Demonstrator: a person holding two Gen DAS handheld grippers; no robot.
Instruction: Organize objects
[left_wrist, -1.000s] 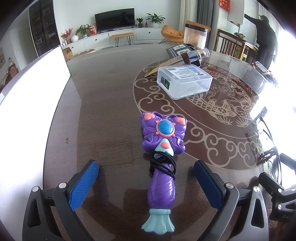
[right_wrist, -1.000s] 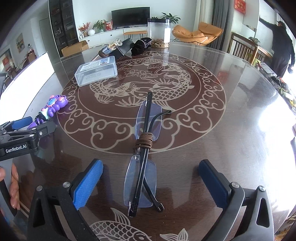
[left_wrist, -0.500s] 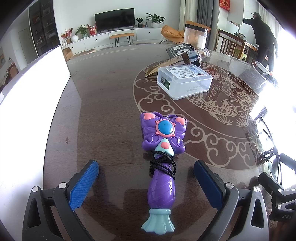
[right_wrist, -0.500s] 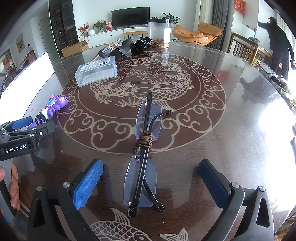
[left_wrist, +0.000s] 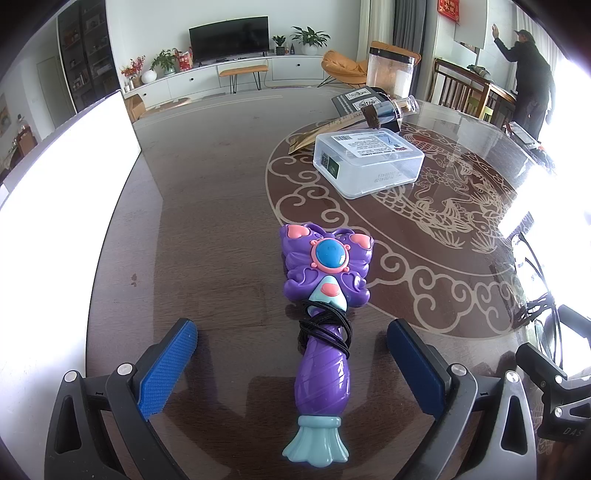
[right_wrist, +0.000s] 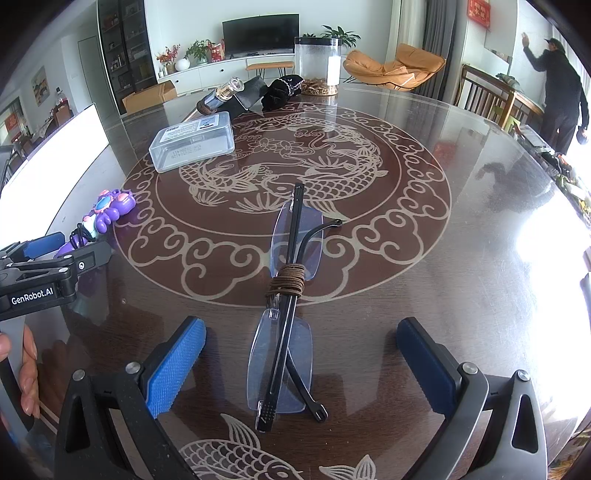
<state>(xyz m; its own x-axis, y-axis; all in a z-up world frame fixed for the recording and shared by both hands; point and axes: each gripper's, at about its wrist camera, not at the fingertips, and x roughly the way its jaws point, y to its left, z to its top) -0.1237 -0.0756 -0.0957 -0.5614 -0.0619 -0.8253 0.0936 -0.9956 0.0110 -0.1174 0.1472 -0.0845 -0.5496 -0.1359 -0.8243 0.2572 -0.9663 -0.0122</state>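
Note:
A purple butterfly toy wand (left_wrist: 325, 325) with a black hair tie (left_wrist: 325, 326) wound round its neck lies flat on the dark table. Its handle sits between the wide-apart blue pads of my open left gripper (left_wrist: 291, 363), untouched. The wand (right_wrist: 99, 218) and the left gripper (right_wrist: 44, 269) also show at the left of the right wrist view. Folded rimless glasses (right_wrist: 286, 306) bound with a brown cord (right_wrist: 288, 278) lie between the pads of my open right gripper (right_wrist: 301, 363), not touched.
A clear plastic box (left_wrist: 367, 160) (right_wrist: 194, 142) sits farther back, with a glass bottle (right_wrist: 218, 96), a dark cloth (right_wrist: 280, 92) and a clear canister (right_wrist: 317, 66) behind it. A white board (left_wrist: 62, 177) stands along the table's left edge. A person (right_wrist: 561, 96) stands far right.
Both grippers and the objects on the table hold still. Only the person in the background has shifted and raised an arm.

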